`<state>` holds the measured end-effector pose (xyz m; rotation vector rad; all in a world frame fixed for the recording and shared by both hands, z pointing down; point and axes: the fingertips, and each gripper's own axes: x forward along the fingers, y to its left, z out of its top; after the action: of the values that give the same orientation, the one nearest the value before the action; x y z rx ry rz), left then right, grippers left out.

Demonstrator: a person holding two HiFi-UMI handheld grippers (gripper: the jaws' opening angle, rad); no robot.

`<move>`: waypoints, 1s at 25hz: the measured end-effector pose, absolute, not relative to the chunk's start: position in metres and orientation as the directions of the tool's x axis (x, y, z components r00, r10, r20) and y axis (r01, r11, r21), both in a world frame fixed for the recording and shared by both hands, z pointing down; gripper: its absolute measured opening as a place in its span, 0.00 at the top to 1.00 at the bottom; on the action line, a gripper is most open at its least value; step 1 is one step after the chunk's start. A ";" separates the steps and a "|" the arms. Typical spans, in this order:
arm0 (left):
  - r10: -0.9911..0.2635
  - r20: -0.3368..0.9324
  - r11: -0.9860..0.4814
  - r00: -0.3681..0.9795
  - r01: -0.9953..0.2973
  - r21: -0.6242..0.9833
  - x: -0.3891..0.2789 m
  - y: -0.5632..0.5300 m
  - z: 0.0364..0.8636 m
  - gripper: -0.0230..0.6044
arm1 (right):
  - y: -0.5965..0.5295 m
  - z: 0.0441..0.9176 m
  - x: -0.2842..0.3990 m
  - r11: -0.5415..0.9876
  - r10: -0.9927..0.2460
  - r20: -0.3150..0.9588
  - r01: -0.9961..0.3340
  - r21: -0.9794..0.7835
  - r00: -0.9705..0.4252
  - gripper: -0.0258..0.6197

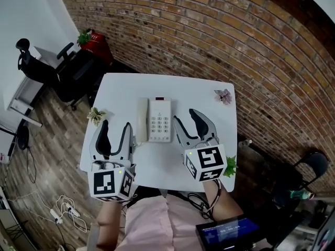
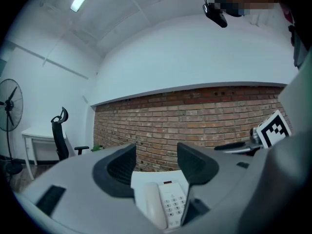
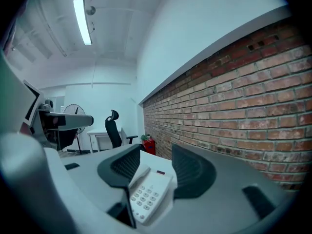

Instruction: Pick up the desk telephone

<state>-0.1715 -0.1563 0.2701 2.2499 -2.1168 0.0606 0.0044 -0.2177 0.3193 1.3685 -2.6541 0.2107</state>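
A brick wall (image 1: 235, 35) ran behind the white counter (image 1: 172, 85). The desk telephone (image 1: 158, 120) lay flat near the counter's middle, keypad up, handset along its left edge. The left tool (image 1: 116, 127) hung close beside it on the left and the right tool (image 1: 184, 115) on the right. Each had its jaws partly apart and held nothing, with the telephone showing beyond the gap. A small pink flower (image 1: 223, 95) lay near the far right corner
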 end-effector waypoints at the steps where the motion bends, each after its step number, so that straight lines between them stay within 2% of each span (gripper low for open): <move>1: -0.995 0.074 -0.068 0.069 -0.998 0.015 -0.172 -0.162 0.274 0.53 | -0.222 0.323 0.002 0.572 -0.796 0.202 -0.818 -0.058 -0.571 0.63; 12: -0.951 0.238 -0.178 0.197 -0.979 0.098 -0.173 -0.246 0.354 0.46 | -0.282 0.381 -0.021 0.536 -0.779 0.338 -0.840 -0.079 -0.529 0.63; 20: -0.874 0.391 -0.205 0.287 -0.949 0.238 -0.173 -0.288 0.436 0.42 | -0.304 0.457 -0.037 0.501 -0.715 0.481 -0.852 -0.153 -0.507 0.58; 25: -0.803 0.485 -0.195 0.346 -0.922 0.335 -0.167 -0.301 0.490 0.35 | -0.309 0.499 -0.044 0.478 -0.667 0.551 -0.855 -0.202 -0.502 0.55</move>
<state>-0.1675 -0.3007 0.4902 2.0416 -1.4988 0.2704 -0.0442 -0.3090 0.4985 1.2709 -2.3304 0.6462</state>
